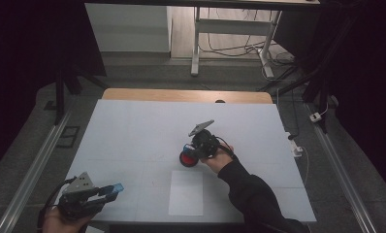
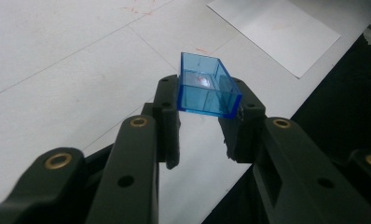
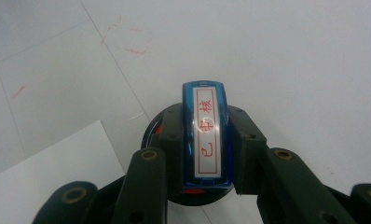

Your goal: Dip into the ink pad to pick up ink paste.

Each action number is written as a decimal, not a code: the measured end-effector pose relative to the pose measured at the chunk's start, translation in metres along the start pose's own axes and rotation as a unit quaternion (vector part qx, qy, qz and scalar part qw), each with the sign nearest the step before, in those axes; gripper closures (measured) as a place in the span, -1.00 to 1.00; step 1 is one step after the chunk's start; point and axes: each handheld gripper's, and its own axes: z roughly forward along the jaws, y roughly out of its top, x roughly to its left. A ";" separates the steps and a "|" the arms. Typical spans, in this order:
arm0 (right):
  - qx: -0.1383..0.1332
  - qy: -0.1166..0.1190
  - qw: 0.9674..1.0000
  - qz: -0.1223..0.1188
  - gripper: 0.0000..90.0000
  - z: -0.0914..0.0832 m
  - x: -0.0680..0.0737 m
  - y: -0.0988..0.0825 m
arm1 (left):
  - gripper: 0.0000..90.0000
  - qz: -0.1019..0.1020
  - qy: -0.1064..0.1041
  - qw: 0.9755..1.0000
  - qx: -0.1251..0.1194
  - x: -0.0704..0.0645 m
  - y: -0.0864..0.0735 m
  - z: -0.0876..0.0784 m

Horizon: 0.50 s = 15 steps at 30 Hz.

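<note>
A white worktop fills the middle of the high view, its surface crossed by faint seams and marked here and there with small red smudges. A wooden strip runs along its far edge, and beyond that stand the white legs of another desk with cables on the floor behind.

A white sheet of paper lies flat on the worktop near its front edge, roughly in the middle, just in front of the right hand.

The right hand-held gripper sits a little right of the worktop's centre, held by a hand in a dark sleeve, and points down and to the left. Its jaws are clamped on a blue stamp, gripping it by the two long sides. In the right gripper view the stamp's top carries a white label with a red frame and red characters. Under the stamp lies a round red ink pad in a dark case, resting on the worktop just beyond the far corner of the paper; the stamp stands right over it, though whether the two touch cannot be told.

The left hand-held gripper is at the near left corner of the worktop, lying almost level and pointing right. Its jaws are clamped on a small clear blue cap, an open rectangular shell held at the fingertips by its two sides, above the worktop and well apart from the stamp and pad.
</note>
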 end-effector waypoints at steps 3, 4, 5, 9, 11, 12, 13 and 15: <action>0.004 -0.013 1.000 -0.010 0.57 0.000 0.004 0.000 | 0.52 0.001 0.000 1.000 0.000 0.000 0.000 0.000; 0.003 -0.015 1.000 -0.013 0.56 0.000 0.006 0.000 | 0.52 0.001 0.000 1.000 0.001 0.000 0.000 0.000; 0.003 -0.021 1.000 -0.018 0.56 0.000 0.007 0.000 | 0.52 0.001 0.000 1.000 0.001 0.000 0.000 0.000; 0.004 -0.037 0.999 -0.036 0.56 0.001 0.013 0.000 | 0.52 0.001 0.000 1.000 0.001 0.000 0.000 0.000; 0.006 -0.047 0.998 -0.046 0.56 0.000 0.016 0.000 | 0.52 0.001 0.000 1.000 0.000 0.000 0.000 0.000; 0.005 -0.050 0.997 -0.051 0.56 0.001 0.018 0.000 | 0.52 0.001 0.000 1.000 0.000 0.000 0.000 0.000; 0.006 -0.053 0.997 -0.055 0.56 0.001 0.019 0.000 | 0.52 0.000 -0.001 1.000 0.001 0.000 0.000 0.000; 0.008 -0.055 0.997 -0.055 0.56 0.000 0.019 0.000 | 0.52 0.001 -0.001 1.000 0.001 0.000 0.000 0.000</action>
